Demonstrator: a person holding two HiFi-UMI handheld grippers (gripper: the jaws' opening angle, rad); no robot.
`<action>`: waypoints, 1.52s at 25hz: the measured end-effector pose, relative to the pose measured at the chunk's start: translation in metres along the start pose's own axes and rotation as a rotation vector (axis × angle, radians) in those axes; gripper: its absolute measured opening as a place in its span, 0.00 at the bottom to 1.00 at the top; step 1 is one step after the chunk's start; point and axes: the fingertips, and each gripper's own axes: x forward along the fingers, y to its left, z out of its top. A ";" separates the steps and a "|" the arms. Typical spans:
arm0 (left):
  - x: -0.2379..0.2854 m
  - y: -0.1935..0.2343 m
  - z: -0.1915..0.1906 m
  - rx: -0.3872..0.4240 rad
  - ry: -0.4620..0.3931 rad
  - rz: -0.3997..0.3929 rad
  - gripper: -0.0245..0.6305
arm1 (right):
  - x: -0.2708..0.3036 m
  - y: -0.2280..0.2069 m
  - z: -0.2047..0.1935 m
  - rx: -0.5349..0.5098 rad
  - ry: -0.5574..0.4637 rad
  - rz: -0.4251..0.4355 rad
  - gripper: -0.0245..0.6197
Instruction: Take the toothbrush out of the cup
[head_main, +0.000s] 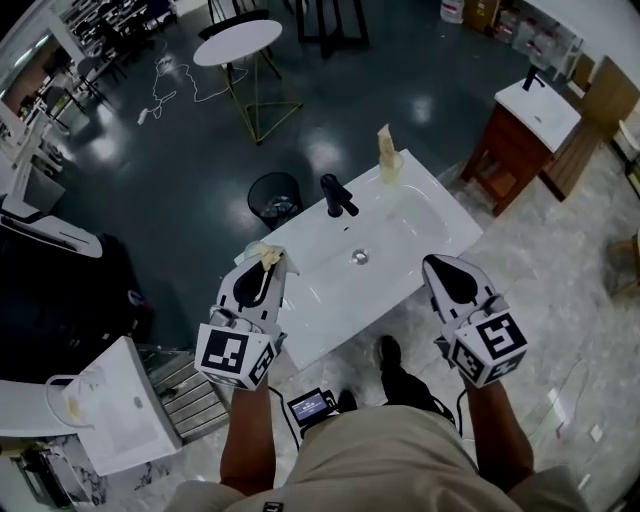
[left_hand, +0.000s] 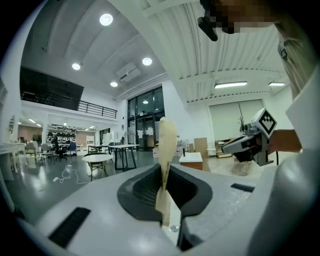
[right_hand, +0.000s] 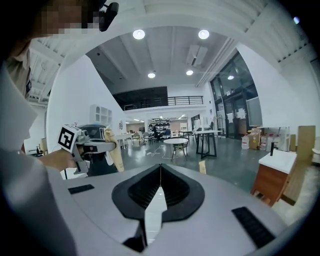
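Between the left gripper's (left_hand: 164, 176) jaws, pinches toothbrush (left_hand: 166, 142) by its handle: light, stiff, probably slippery; carries right gripper (right_hand: 160, 172) closed, empty.

Left hand-held gripper (head_main: 265, 265) clamped, right (head_main: 437, 265) shut

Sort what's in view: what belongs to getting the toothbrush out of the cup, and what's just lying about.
Job in hand:
toothbrush, clamped in the left gripper's jaws
cup at the washbasin's far corner

Lying about:
black faucet
wastebasket
round table
wooden vanity
right gripper, jaws shut on nothing
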 end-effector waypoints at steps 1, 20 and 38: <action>0.000 -0.006 0.001 0.003 -0.001 -0.018 0.08 | -0.006 -0.001 0.001 0.000 -0.007 -0.015 0.05; 0.042 -0.032 -0.003 0.011 0.036 -0.090 0.08 | -0.005 -0.050 -0.014 0.036 0.005 -0.081 0.05; 0.128 0.009 -0.070 -0.065 0.167 0.006 0.08 | 0.203 -0.204 -0.054 -0.013 0.133 -0.007 0.08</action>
